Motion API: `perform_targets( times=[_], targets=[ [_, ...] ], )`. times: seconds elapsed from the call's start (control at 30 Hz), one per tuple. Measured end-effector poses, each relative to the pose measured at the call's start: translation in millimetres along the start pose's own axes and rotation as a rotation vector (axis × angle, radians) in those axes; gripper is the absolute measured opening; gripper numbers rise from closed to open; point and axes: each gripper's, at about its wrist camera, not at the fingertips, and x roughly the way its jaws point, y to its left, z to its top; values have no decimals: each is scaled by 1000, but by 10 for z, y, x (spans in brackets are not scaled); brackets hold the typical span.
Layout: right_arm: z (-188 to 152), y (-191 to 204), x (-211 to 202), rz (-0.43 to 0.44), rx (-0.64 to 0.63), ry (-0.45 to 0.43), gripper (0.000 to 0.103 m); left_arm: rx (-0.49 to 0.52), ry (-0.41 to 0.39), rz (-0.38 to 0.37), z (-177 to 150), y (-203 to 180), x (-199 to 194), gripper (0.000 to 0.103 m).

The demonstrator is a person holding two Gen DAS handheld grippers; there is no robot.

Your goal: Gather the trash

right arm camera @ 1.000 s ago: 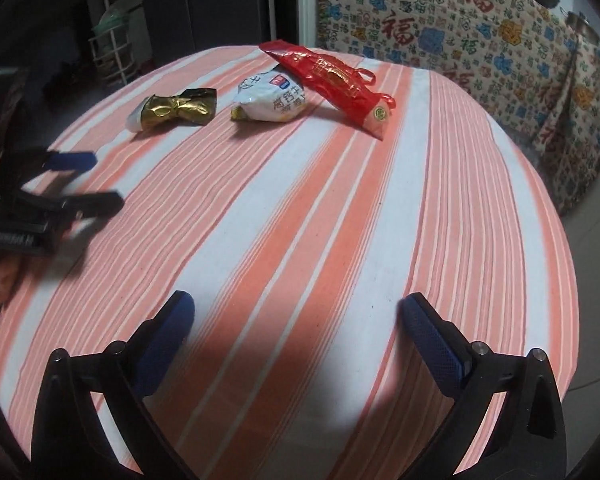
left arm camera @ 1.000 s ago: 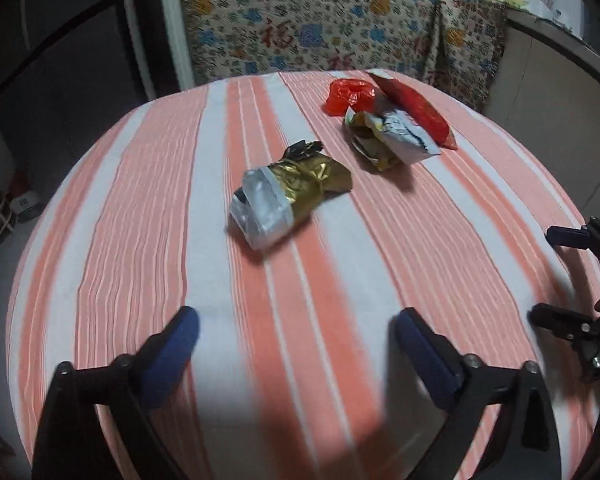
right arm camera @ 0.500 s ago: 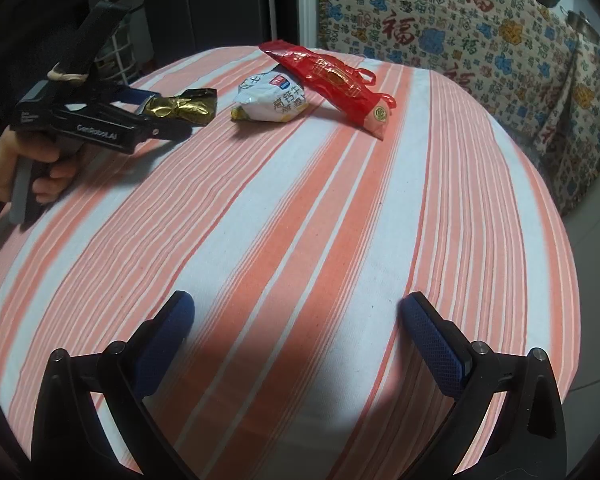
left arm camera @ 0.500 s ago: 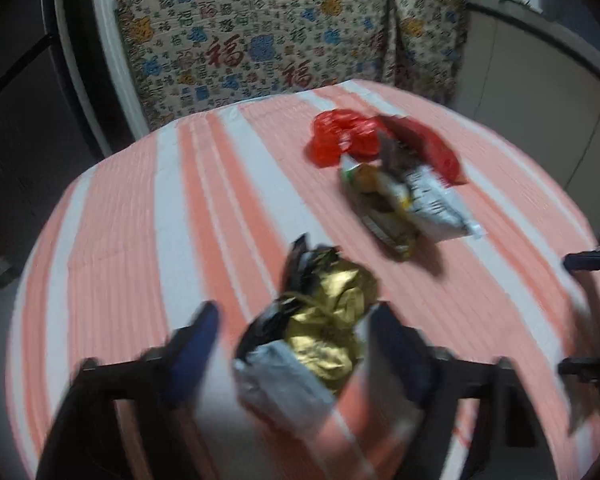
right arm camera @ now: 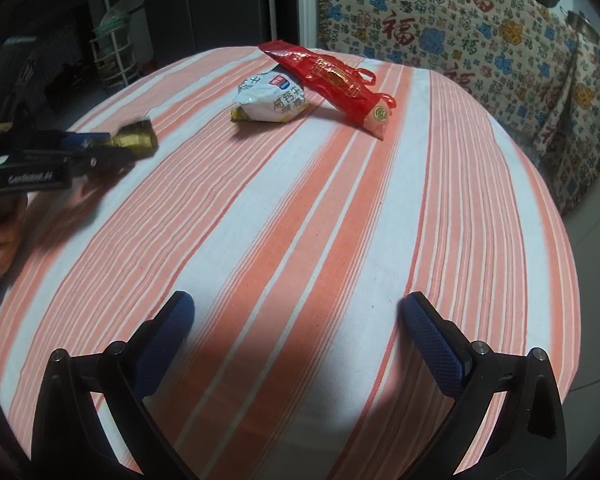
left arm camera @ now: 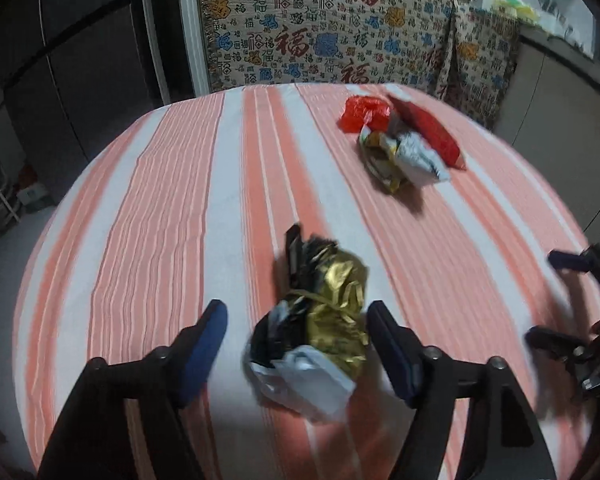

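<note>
A crumpled gold and silver wrapper (left arm camera: 332, 320) sits between the blue pads of my left gripper (left arm camera: 296, 312). Its jaws are opening; the left pad stands clear of the wrapper and the right pad is right beside it. In the right wrist view the same wrapper (right arm camera: 136, 140) shows blurred at the tips of the left gripper (right arm camera: 100, 148), held by a hand. Farther back lie a white snack bag (right arm camera: 272, 100), a long red bag (right arm camera: 332, 80) and a crumpled red bag (left arm camera: 364, 114). My right gripper (right arm camera: 298, 304) hangs open over bare cloth with nothing between its fingers.
The round table (right arm camera: 340, 220) wears an orange and white striped cloth. Behind it a patterned cloth (left arm camera: 320, 40) drapes over furniture. Dark cabinet doors (left arm camera: 80, 60) stand at the left, with a white wire rack (right arm camera: 112, 56) on the floor. A counter (left arm camera: 560, 80) runs at the right.
The left gripper reached out, closed around the gold wrapper and drew it back toward the near edge; its jaws have since widened. The right gripper has not moved.
</note>
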Motion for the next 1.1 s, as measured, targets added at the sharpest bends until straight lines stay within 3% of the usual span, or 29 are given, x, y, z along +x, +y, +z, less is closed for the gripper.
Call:
perform_targets(
  times=[0.1, 0.27, 0.4, 0.57, 0.63, 0.7, 0.77, 0.8, 0.83, 0.97, 1.1],
  targets=[
    [-10, -4, -15, 3, 3, -4, 103, -17, -9, 7, -32, 26, 24, 87],
    [104, -195, 24, -45, -34, -5, 102, -24, -4, 4, -35, 29, 63, 90],
    [461, -532, 279, -45, -44, 27, 102, -30, -3, -2, -35, 30, 61, 91],
    [1022, -564, 654, -44, -146, 10, 100, -32, -4, -1, -31, 47, 68, 92],
    [1215, -523, 765, -65, -177, -17, 86, -34, -4, -2, -32, 47, 69, 92],
    [1340, -494, 858, -65, -196, -25, 85, -35, -4, -3, -32, 51, 70, 92],
    [1408, -519, 898, -10, -182, -8, 61, -35, -4, -3, -34, 46, 69, 92],
    [1426, -561, 881, 11, -152, 10, 37, -35, -5, -3, -34, 46, 68, 92],
    [1430, -616, 833, 21, -124, 20, 29, -35, -5, -3, -33, 50, 69, 92],
    [1275, -796, 491, 75, 33, 119, 25, -35, -5, -3, -35, 45, 70, 92],
    [981, -994, 221, 359, 313, 324, 26, -35, -5, -3, -33, 50, 72, 92]
  ],
)
